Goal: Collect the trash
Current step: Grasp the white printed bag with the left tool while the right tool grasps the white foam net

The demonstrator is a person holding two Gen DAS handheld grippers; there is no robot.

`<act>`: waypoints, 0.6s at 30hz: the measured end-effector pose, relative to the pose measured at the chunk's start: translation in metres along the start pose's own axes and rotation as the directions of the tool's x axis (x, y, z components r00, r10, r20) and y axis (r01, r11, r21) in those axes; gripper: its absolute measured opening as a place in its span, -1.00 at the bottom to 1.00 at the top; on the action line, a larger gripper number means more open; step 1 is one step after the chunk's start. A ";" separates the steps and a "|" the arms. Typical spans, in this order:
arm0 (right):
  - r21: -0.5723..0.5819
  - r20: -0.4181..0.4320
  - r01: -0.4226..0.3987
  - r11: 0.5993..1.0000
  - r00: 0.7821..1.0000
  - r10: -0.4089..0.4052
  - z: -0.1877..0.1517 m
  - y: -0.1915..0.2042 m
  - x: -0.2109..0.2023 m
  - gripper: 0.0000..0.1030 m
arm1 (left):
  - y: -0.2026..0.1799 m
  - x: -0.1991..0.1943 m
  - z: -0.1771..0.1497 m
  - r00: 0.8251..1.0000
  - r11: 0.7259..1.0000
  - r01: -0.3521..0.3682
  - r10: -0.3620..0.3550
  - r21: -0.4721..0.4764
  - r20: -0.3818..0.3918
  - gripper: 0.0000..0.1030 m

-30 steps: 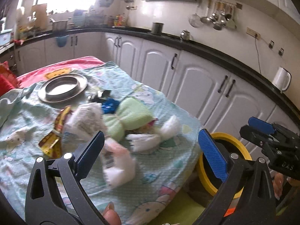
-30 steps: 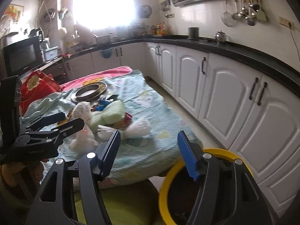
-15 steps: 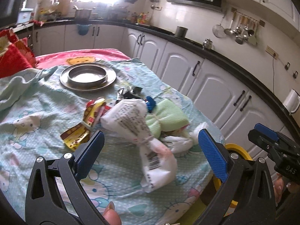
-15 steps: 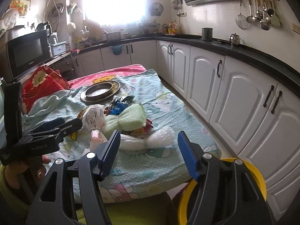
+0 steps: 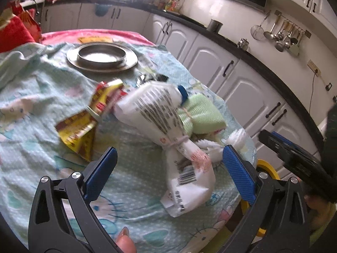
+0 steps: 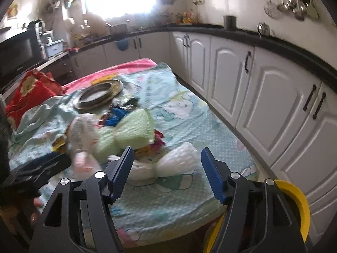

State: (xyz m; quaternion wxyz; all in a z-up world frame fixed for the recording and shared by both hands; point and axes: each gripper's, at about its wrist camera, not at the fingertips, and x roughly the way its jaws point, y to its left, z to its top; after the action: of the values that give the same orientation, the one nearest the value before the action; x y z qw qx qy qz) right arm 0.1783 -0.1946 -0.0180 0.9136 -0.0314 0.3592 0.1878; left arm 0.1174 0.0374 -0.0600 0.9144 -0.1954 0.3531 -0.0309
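Note:
Trash lies in a heap on the light blue cartoon-print cloth [image 5: 38, 109]. A white printed bag [image 5: 160, 113], tied at its waist, is in the middle, with a yellow-red wrapper [image 5: 82, 126] to its left and a green tied bundle [image 5: 204, 116] behind it. My left gripper [image 5: 168, 158] hangs open just above the white bag's lower half, not touching it. A white tied bag [image 6: 179, 162] lies in front of my right gripper [image 6: 166, 158], whose jaws are opening with nothing between the pads. A yellow-rimmed bin [image 6: 294, 206] stands below the cloth's near corner.
A metal plate with a bowl on it [image 5: 101, 57] sits at the far end of the cloth. Red cushions [image 6: 31, 92] lie to the left. White cabinets [image 6: 263, 97] under a black counter run along the right side. A thumb [image 5: 124, 242] shows at the bottom.
Both grippers have come forward and down toward the heap. The white printed bag now fills the space ahead of the left gripper, and the white tied bag sits closer to the right one.

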 end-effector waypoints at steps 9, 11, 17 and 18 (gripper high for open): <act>0.081 -0.069 0.017 0.997 0.998 -0.011 0.000 -0.023 0.043 0.24 | 0.000 0.025 -0.003 0.998 0.998 0.029 -0.031 -0.056 -0.051 0.79; 0.093 -0.085 0.010 0.996 0.996 -0.002 -0.001 -0.023 0.050 0.24 | 0.002 0.027 -0.004 0.998 0.997 0.031 -0.035 -0.069 -0.059 0.78; 0.110 -0.147 -0.023 0.994 0.988 0.040 -0.007 -0.024 0.068 -0.15 | 0.004 0.036 -0.008 0.996 0.995 0.033 -0.041 -0.094 -0.083 0.78; 0.107 -0.151 -0.028 0.994 0.988 0.044 -0.008 -0.024 0.069 -0.20 | 0.004 0.036 -0.009 0.995 0.995 0.033 -0.041 -0.095 -0.086 0.78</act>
State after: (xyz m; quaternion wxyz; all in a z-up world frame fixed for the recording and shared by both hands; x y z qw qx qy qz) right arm 0.2285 -0.1960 -0.0720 0.8802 0.0086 0.4381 0.1825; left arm 0.1379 0.0314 -0.0909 0.8871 -0.2428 0.3905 -0.0399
